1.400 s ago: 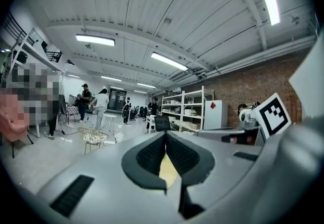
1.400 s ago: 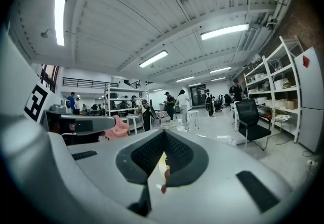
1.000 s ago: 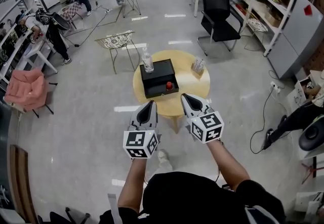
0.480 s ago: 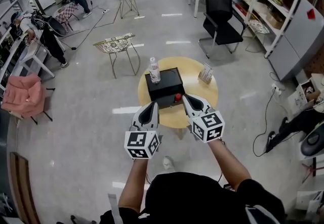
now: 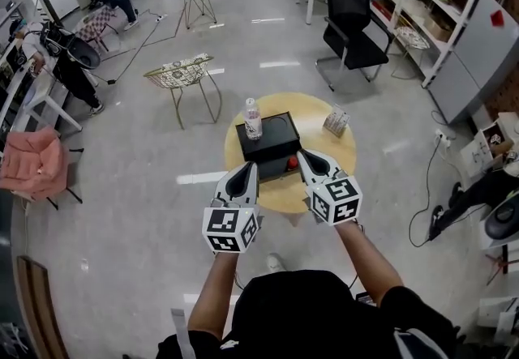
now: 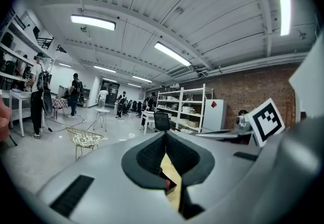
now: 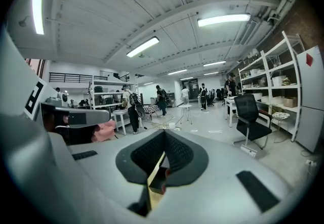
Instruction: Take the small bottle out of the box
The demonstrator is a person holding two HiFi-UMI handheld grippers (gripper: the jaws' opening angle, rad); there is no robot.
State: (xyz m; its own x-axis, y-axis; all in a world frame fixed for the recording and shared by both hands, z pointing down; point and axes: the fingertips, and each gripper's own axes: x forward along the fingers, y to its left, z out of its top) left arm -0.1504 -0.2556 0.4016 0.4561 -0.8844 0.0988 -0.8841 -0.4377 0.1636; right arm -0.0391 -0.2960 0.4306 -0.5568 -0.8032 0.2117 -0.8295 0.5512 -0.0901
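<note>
A black box (image 5: 272,137) lies on a round wooden table (image 5: 324,156). A clear plastic bottle (image 5: 253,119) stands upright at the box's far-left corner; whether it is inside the box I cannot tell. A small red thing (image 5: 292,163) sits at the box's near-right corner. My left gripper (image 5: 250,170) is shut and empty, its tip just short of the box's near edge. My right gripper (image 5: 303,156) is shut and empty too, its tip beside the red thing. In the left gripper view (image 6: 165,135) and the right gripper view (image 7: 163,134), a strip of tabletop and a bit of red show through the closed jaws.
A small white item (image 5: 336,120) stands on the table's right side. A wire chair (image 5: 182,74) is behind the table to the left, a black office chair (image 5: 353,23) behind to the right. White shelving (image 5: 438,9) lines the right wall. People stand far left.
The table and box have come nearer in the head view. Both gripper tips now reach the box's near edge. Both stay shut.
</note>
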